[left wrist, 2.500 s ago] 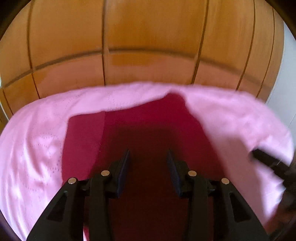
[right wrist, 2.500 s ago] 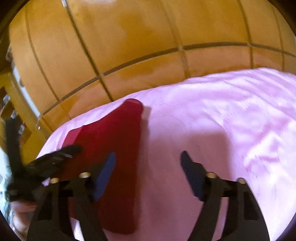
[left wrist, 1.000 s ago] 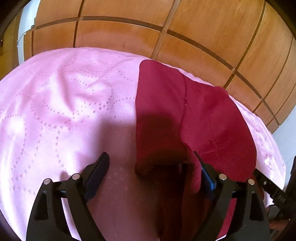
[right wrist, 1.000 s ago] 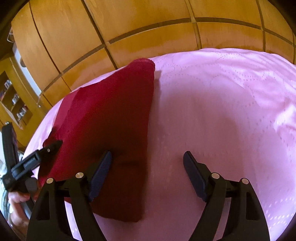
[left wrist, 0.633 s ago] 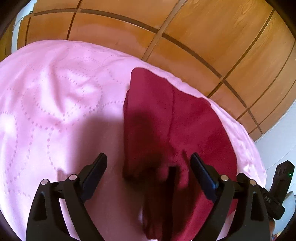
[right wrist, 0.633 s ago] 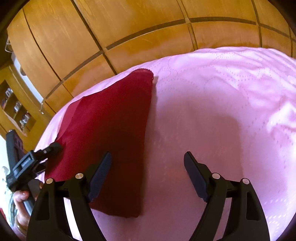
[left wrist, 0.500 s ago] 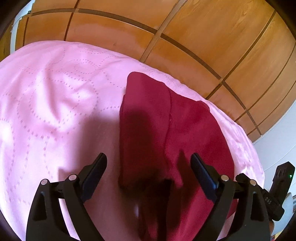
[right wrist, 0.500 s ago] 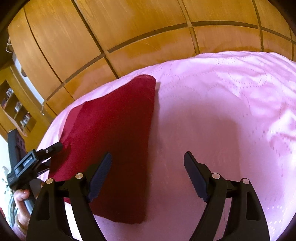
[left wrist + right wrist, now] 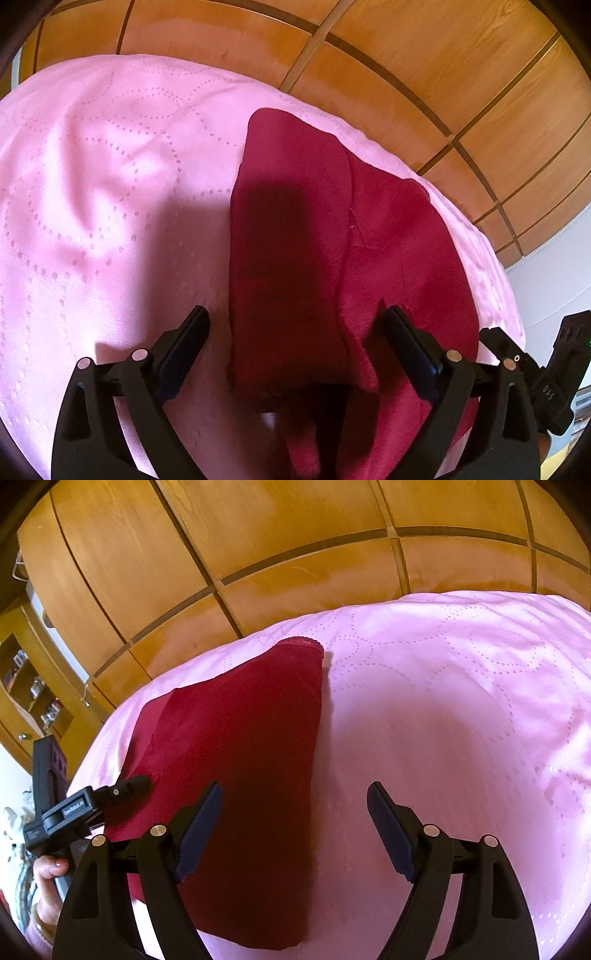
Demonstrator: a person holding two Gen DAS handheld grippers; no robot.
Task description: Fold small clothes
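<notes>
A dark red garment (image 9: 317, 251) lies folded on a pink quilted bedspread (image 9: 103, 177), its top layer overlapping a lower layer to the right. My left gripper (image 9: 295, 339) is open, its jaws straddling the garment's near edge just above it. In the right wrist view the same red garment (image 9: 251, 760) lies left of centre. My right gripper (image 9: 295, 823) is open over the garment's right edge, empty. The left gripper also shows at the left edge of the right wrist view (image 9: 122, 794).
Wooden panelled wardrobe doors (image 9: 295, 546) stand behind the bed. The bedspread (image 9: 461, 709) stretches to the right in the right wrist view. A wooden shelf unit (image 9: 26, 686) is at far left. The right gripper's body (image 9: 554, 373) shows at the right edge of the left wrist view.
Both grippers have let go and stayed open. The left gripper swung from facing the garment's middle to its left near edge, then eased slightly closer. The garment now lies flat, folded.
</notes>
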